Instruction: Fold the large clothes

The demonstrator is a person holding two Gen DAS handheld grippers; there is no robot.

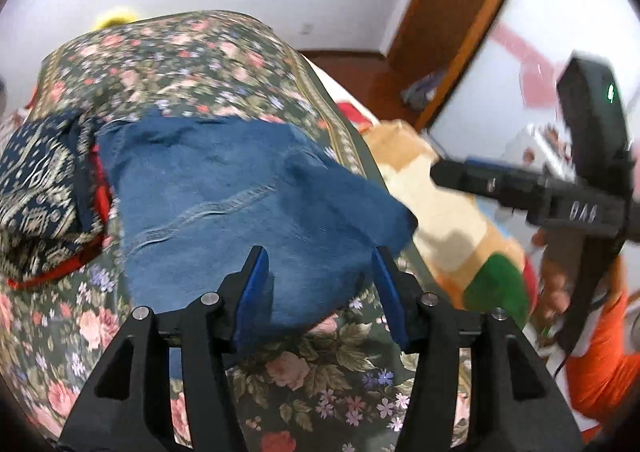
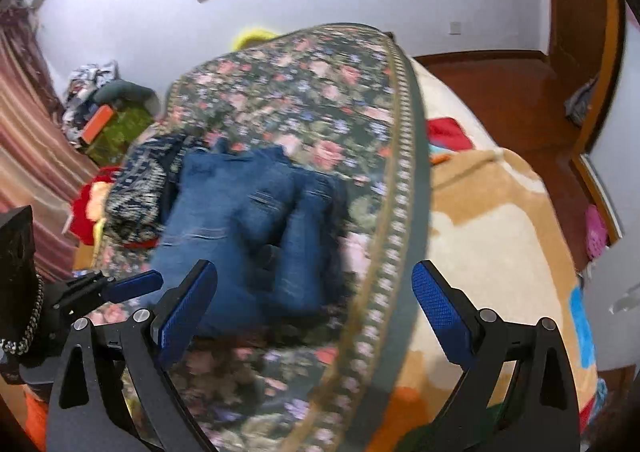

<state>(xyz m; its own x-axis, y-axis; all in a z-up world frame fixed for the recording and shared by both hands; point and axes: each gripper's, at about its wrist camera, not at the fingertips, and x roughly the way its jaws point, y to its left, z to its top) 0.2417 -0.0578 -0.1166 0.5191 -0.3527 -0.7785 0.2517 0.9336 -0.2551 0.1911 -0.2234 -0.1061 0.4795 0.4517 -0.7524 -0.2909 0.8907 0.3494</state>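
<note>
a floral bedspread (image 1: 192, 64) is covering the bed, and folded blue jeans (image 1: 240, 192) are lying on it near its right edge, beside a patterned cloth (image 1: 36, 188). the left gripper (image 1: 320, 272) is hovering over the jeans, fingers (image 1: 252, 284) parted and empty. the right gripper (image 2: 316, 292) is hanging wide open, holding nothing.

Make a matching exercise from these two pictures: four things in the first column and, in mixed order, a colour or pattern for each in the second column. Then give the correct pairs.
Things
1. jeans
2. bed cover
3. folded cloth left of the jeans
4. pads of the right gripper

Descriptions
A. dark green with pink flowers
B. bright blue with a fine grid texture
C. navy with a cream geometric pattern
D. faded blue denim with stitched seams

Pairs: 1-D, 2-A, 3-C, 4-B
</note>
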